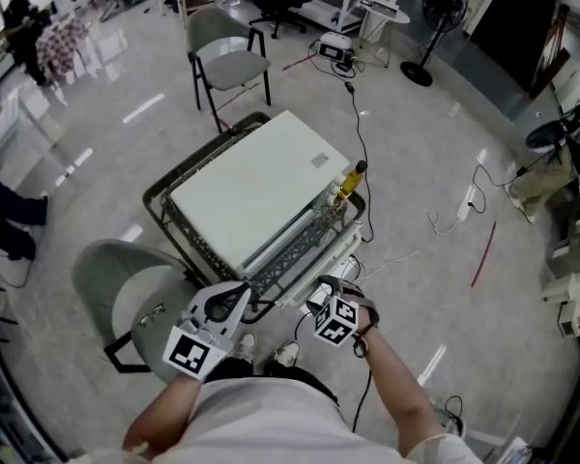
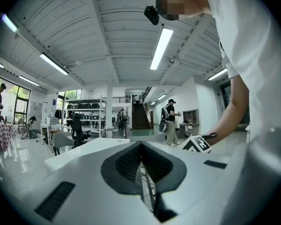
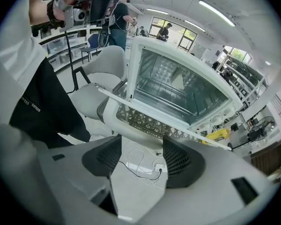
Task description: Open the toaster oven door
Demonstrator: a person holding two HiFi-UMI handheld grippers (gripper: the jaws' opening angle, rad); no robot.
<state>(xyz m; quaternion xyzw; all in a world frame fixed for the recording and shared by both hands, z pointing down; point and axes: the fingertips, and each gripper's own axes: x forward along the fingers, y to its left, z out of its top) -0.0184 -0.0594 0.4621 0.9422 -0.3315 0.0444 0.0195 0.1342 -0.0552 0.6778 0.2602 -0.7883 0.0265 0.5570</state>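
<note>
Just ahead of and above the right gripper [image 3: 141, 150], jaws spread with nothing between: toaster oven door [image 3: 178, 90]. Left gripper [image 2: 141, 149] pressed together, empty, close alongside.

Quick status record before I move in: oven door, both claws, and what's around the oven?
door: toaster oven glass door looks shut; handle bar untouched
left claw: jaws together, nothing gripped
right claw: jaws apart, empty, facing the door, short of the handle bar
support: oven sits on a wire cart
nearby: yellow bottle at the oven's right end; grey chair to the left
</note>
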